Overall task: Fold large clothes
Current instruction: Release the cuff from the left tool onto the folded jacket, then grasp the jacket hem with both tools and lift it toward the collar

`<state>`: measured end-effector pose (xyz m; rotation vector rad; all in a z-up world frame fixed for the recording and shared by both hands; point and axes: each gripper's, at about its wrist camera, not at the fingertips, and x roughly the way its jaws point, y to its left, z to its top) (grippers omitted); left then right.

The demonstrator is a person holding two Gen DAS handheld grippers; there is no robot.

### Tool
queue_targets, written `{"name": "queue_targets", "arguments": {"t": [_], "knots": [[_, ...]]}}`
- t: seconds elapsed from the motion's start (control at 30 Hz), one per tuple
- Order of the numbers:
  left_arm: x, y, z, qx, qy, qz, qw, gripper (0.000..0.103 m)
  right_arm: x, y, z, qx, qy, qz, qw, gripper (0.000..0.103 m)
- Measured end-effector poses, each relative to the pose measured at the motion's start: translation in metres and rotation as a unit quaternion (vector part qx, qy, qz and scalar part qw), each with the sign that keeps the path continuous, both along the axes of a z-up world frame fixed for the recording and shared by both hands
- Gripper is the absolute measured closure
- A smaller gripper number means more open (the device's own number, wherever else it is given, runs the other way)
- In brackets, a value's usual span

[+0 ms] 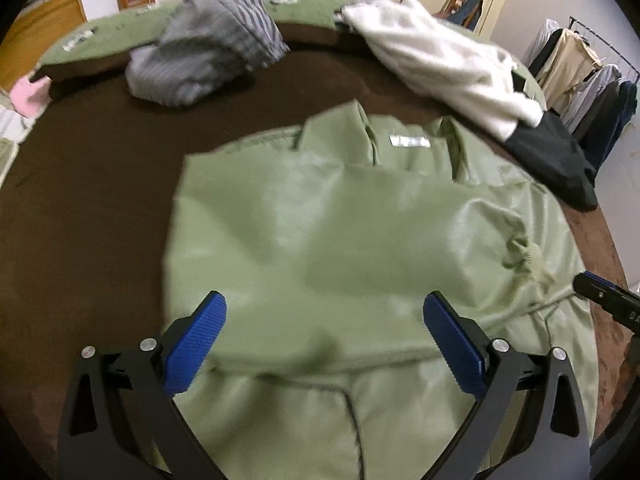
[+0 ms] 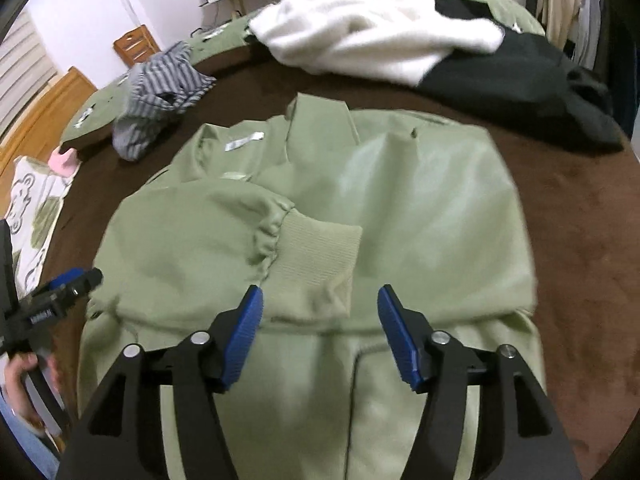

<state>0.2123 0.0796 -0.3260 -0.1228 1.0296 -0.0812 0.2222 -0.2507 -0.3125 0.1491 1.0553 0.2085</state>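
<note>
Garment: green jacket lies collar-away on the brown bed cover, sleeves folded in across the body; a ribbed cuff rests at mid-front.
Neck label: white tag inside the collar; its print is too blurred to read.
Left gripper: blue pads spread wide above the jacket's lower body, nothing between them, no cloth pinched.
Right gripper: jaws apart above the hem region just below the cuff, gripping nothing.
Gripper marking: white lettering on the left gripper's black body as seen from the right wrist; illegible.
Other clothing: striped grey garment, white fleece garment and black garment piled on the far side of the bed, apart from the jacket.
Bedding print: white motifs on the green pillow; unreadable.
</note>
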Motion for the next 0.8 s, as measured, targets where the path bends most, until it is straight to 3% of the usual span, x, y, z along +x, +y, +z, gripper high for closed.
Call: {"name": "queue_targets", "arguments": {"t": [0.1,0.27,0.4,0.8], "knots": [[-0.031,0.018,0.023,0.011,-0.002,0.005,0.9999,0.006,-0.028,-0.013,0.016,-0.011,0.0,0.001,1.0,0.035],[-0.086,0.037,0.033,0.033,0.015,0.015,0.9992,0.006,-0.08,-0.034,0.021,-0.034,0.038,0.0,0.999,0.035],[-0.124,0.047,0.013,0.016,0.072,0.042,0.9963,0.007,-0.121,-0.055,0.011,-0.034,0.083,-0.012,0.996,0.035],[-0.217,0.057,-0.031,-0.01,0.159,0.058,0.9856,0.016,-0.23,-0.12,-0.022,-0.046,0.201,-0.069,0.976,0.035]]}}
